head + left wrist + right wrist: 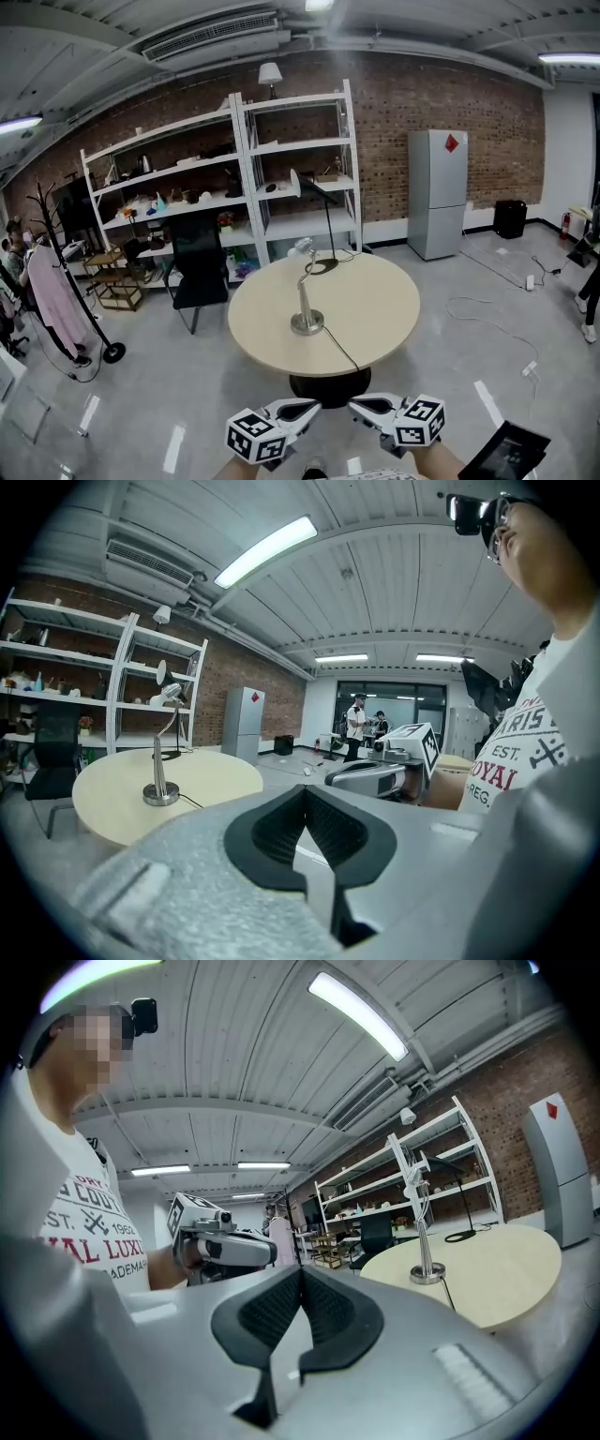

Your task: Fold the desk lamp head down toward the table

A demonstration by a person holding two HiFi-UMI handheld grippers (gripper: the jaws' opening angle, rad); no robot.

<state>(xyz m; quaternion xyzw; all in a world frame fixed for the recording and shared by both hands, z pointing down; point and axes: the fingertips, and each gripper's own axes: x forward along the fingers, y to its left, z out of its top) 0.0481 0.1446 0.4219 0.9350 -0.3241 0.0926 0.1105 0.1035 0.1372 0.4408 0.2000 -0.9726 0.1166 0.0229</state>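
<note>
Well ahead, the desk lamp (305,300) stands beyond both closed, empty fingers (298,410).

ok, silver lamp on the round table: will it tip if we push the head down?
Possibly: the silver lamp is tall over a small round base, so steadying the base seems wise. Its thin curved neck probably bends rather than snaps. The cord may drag.

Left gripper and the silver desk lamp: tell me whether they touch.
Apart. The head view shows the left gripper held low, short of the round table's near edge, with bare tabletop between it and the silver desk lamp.
</note>
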